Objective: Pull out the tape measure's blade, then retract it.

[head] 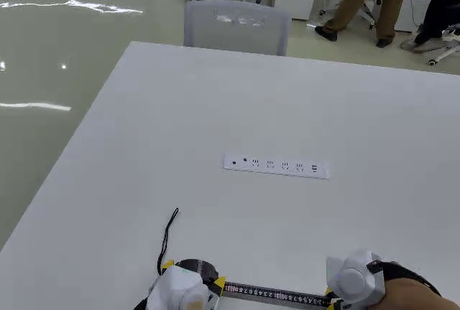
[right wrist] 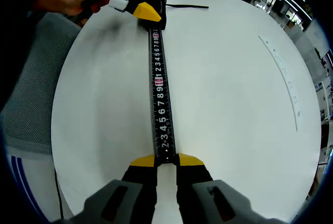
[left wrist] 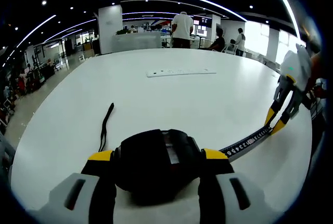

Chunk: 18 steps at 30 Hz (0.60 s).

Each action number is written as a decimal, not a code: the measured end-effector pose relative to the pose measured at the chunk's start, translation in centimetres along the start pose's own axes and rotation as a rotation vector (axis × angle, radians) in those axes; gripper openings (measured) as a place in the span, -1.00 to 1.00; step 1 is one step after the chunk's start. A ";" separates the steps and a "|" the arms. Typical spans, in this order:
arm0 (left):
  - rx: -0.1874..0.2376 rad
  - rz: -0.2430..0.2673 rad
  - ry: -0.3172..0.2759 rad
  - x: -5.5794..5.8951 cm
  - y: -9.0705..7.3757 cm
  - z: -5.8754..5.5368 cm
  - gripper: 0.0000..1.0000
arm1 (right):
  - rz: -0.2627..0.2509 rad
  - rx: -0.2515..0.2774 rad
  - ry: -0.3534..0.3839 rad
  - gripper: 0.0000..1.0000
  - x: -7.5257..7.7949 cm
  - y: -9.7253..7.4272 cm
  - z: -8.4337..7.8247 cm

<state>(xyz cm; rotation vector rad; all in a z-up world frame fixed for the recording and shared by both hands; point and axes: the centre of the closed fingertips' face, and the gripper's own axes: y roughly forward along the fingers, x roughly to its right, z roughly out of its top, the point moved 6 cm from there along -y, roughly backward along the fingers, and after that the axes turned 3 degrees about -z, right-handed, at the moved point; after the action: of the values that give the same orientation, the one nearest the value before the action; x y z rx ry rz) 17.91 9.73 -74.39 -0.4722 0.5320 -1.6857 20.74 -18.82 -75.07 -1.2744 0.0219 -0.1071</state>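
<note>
While my left claw [left wrist: 158, 155] squeezes the round black tape measure [left wrist: 156, 169] on the white counter [left wrist: 171, 94], my right claw [right wrist: 166, 160] pinches its numbered blade [right wrist: 158, 78], pulled partly out. Sliding back is left.

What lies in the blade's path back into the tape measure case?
Nothing visible. The blade runs straight over bare table from the right gripper to the case in the left gripper; the black strap lies aside.
</note>
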 end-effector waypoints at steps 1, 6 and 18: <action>-0.002 -0.004 -0.002 -0.1 0.0 -0.1 0.18 | -0.001 0.013 0.009 -0.77 0.0 0.1 0.2; -0.009 -0.011 -0.002 0.0 -0.4 0.1 0.18 | 0.007 0.002 0.000 -0.78 0.0 0.3 0.5; -0.010 -0.027 0.004 -0.1 0.0 -0.2 0.16 | 0.009 0.007 0.006 -0.79 -0.1 0.3 0.5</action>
<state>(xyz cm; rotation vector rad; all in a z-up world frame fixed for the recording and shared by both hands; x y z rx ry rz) 17.84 9.86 -74.54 -0.4855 0.5392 -1.7106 20.74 -18.25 -75.16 -1.2669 0.0321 -0.1028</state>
